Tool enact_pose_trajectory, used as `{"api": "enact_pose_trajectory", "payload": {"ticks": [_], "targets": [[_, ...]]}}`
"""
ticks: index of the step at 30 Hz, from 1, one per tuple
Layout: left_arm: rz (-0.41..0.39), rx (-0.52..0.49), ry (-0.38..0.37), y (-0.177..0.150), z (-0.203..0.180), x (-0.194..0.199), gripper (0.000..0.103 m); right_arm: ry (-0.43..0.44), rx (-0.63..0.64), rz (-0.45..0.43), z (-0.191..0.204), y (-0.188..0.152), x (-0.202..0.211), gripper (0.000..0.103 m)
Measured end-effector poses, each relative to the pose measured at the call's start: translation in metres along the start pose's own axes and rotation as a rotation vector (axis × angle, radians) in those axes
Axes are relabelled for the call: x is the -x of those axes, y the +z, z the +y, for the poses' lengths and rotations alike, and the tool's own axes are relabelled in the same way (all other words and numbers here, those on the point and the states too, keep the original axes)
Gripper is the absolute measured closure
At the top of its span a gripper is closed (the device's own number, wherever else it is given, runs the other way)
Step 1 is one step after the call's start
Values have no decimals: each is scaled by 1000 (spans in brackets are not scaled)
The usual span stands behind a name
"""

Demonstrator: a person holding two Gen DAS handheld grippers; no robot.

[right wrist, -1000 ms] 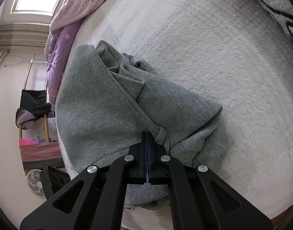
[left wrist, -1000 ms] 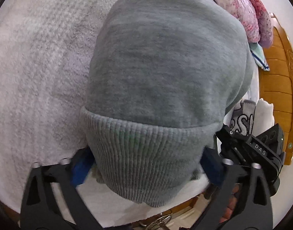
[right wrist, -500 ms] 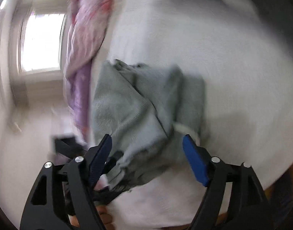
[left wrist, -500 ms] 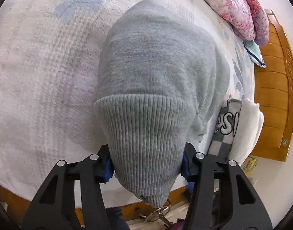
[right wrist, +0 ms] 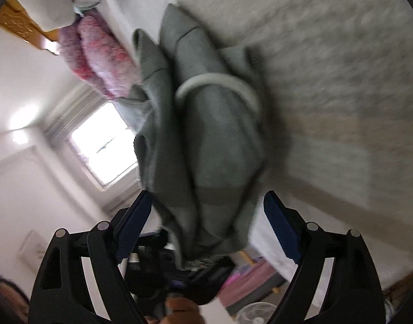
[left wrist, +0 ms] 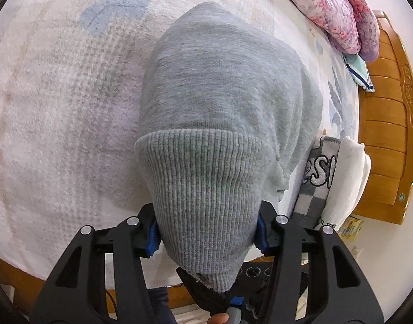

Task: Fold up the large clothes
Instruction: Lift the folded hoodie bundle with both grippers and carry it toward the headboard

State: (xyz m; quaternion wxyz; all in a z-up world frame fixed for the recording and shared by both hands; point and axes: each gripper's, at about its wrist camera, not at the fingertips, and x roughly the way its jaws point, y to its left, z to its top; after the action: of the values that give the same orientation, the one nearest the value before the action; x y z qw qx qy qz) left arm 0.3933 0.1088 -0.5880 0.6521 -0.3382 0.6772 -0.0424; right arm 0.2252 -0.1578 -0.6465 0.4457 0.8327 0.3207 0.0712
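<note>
A grey sweatshirt [left wrist: 222, 86] lies folded on the white fleece bed cover [left wrist: 55, 102]. Its ribbed hem [left wrist: 206, 189] hangs over the bed's near edge, between the fingers of my left gripper [left wrist: 206, 232], whose blue pads press on its two sides. In the blurred right wrist view the same sweatshirt [right wrist: 206, 140] is bunched and hangs between the wide-open fingers of my right gripper [right wrist: 209, 216], which do not touch it. The left gripper's black body [right wrist: 179, 270] shows below the cloth there.
A grey checked garment with letters [left wrist: 314, 183] and a white folded one [left wrist: 347, 183] lie right of the sweatshirt. Pink floral bedding [left wrist: 336, 10] is at the far right by the wooden footboard [left wrist: 387, 135]. A window [right wrist: 104, 148] and a fan [right wrist: 257, 313] show beyond the bed.
My left gripper has closed in on the ribbed hem and drawn back. My right gripper has opened, let go of the sweatshirt and swung round fast.
</note>
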Motion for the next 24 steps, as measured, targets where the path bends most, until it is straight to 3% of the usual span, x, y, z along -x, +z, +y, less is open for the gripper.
{"api": "enact_pose_trajectory", "payload": {"ticks": [6, 10, 14, 24], "targets": [[7, 15, -16, 1, 5, 0, 50, -23, 103, 11, 16, -9, 2, 17], [5, -5, -5, -3, 1, 0, 50, -125, 71, -36, 11, -3, -16, 16], [16, 10, -14, -4, 3, -1, 50, -162, 50, -89, 8, 5, -29, 14], [41, 52, -54, -3, 16, 0, 50, -211, 91, -40, 29, 28, -61, 7]]}}
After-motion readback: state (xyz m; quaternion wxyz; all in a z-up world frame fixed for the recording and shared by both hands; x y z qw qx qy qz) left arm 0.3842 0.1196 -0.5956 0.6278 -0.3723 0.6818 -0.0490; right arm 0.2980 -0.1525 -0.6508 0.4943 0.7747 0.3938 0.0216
